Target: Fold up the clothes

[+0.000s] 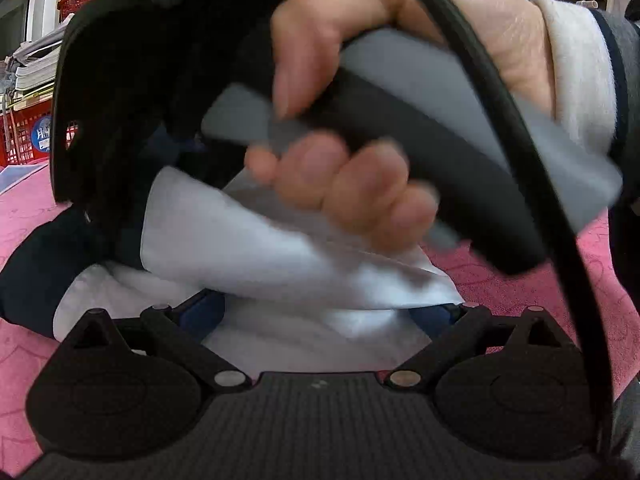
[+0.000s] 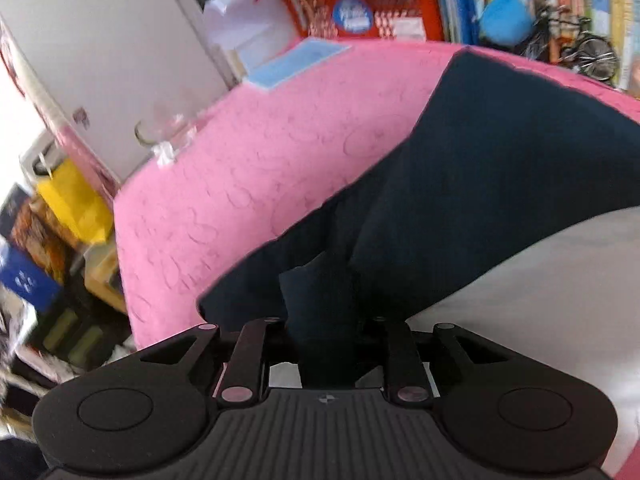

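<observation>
A navy and white garment lies on the pink cover (image 2: 260, 160). Its navy part (image 2: 500, 160) spreads up to the right, with the white part (image 2: 540, 300) below it. A raised fold of navy cloth is pinched in my right gripper (image 2: 320, 320), whose jaws stand narrow and are shut on it. In the left wrist view my left gripper (image 1: 320, 316) stands open with its blue pads (image 1: 204, 314) wide apart, and the white cloth (image 1: 248, 248) lies between and over them. Just above, a hand (image 1: 352, 184) holds the other gripper's grey and black handle; that gripper's black body (image 1: 132, 92) hides its fingertips.
The pink cover's edge drops off at the left, toward a yellow bag (image 2: 76, 204) and clutter on the floor. A white cabinet (image 2: 100, 60), a red crate (image 2: 372, 12), a blue ball (image 2: 506, 16) and shelves of books (image 2: 580, 8) stand behind. A light blue pad (image 2: 296, 60) lies on the far corner.
</observation>
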